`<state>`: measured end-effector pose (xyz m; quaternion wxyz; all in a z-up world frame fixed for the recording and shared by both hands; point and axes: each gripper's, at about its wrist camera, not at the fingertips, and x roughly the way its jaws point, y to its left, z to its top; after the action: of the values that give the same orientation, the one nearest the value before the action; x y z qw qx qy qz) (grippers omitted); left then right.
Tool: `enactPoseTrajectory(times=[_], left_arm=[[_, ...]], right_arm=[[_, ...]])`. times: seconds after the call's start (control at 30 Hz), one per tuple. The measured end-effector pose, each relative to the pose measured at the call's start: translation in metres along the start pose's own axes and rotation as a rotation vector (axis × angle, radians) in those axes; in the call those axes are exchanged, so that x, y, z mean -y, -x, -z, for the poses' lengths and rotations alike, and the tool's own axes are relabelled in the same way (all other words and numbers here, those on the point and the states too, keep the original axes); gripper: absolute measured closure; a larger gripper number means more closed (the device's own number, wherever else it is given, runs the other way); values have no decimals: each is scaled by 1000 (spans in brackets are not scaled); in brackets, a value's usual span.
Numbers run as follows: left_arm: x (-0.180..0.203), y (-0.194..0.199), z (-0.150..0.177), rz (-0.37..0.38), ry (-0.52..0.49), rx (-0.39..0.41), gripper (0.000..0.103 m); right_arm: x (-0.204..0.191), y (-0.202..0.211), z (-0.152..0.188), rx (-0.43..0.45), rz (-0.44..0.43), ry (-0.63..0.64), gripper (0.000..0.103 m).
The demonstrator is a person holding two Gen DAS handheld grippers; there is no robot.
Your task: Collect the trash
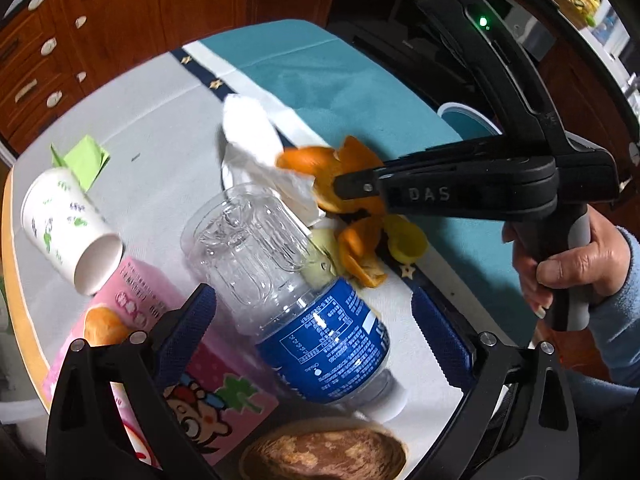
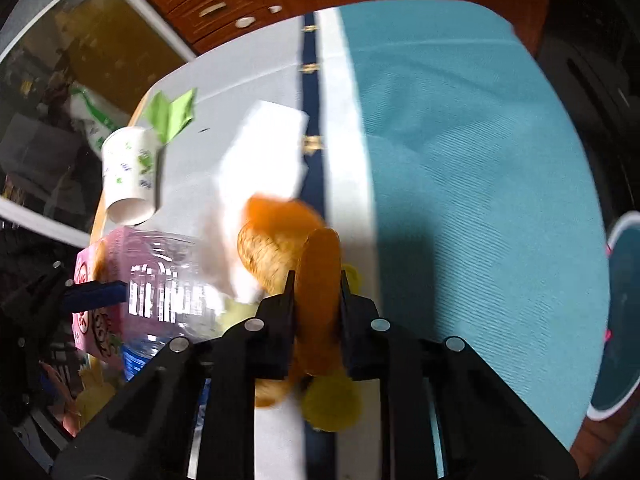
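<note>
Left wrist view shows a messy table (image 1: 160,128) with lots of trash on it. The left gripper (image 1: 316,320) has its two blue pads spread wide, one on each side of a clear plastic bottle (image 1: 288,280) that lies on its side. The pads do not press on the bottle yet. It looks like they are spread so the fat bottle can fit between them.

The right gripper (image 2: 316,280) is squeezed onto a piece of orange peel (image 2: 320,264). Its jaws are nearly shut because the peel is thin. In the left wrist view a hand (image 1: 560,264) holds that gripper by its handle, and its tip reaches into the pile of peels (image 1: 360,240) by a white tissue (image 1: 256,148). A little yellow cap (image 1: 408,240) sits just beside the peels.

Other trash waits on the table: a paper cup (image 1: 68,224) tipped over, a green paper scrap (image 1: 84,160) behind it, and a pink box (image 1: 160,344) under the bottle. A brown bowl (image 1: 324,452) is at the bottom edge.

At the far right of the right wrist view is a round blue bin (image 2: 616,320), off the table edge. That is likely where the trash should go, so the peel would need to be lifted and carried over there.
</note>
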<state>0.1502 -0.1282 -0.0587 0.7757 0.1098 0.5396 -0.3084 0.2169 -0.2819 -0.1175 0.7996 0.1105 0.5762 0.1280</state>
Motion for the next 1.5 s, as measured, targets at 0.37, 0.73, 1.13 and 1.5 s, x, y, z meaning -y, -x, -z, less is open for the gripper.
enactPoseTrajectory(times=[0.37, 0.73, 1.13, 1.5], left_arm=[[-13, -9, -1, -36, 89, -66, 8], [8, -6, 4, -111, 38, -63, 20], [28, 60, -4, -153, 22, 80, 20], [102, 63, -53, -23, -118, 107, 57]], right_arm=[[38, 21, 15, 47, 3, -89, 87], [31, 50, 19, 118, -29, -95, 89], [36, 95, 30, 197, -62, -113, 90], [95, 165, 59, 325, -29, -210, 90]])
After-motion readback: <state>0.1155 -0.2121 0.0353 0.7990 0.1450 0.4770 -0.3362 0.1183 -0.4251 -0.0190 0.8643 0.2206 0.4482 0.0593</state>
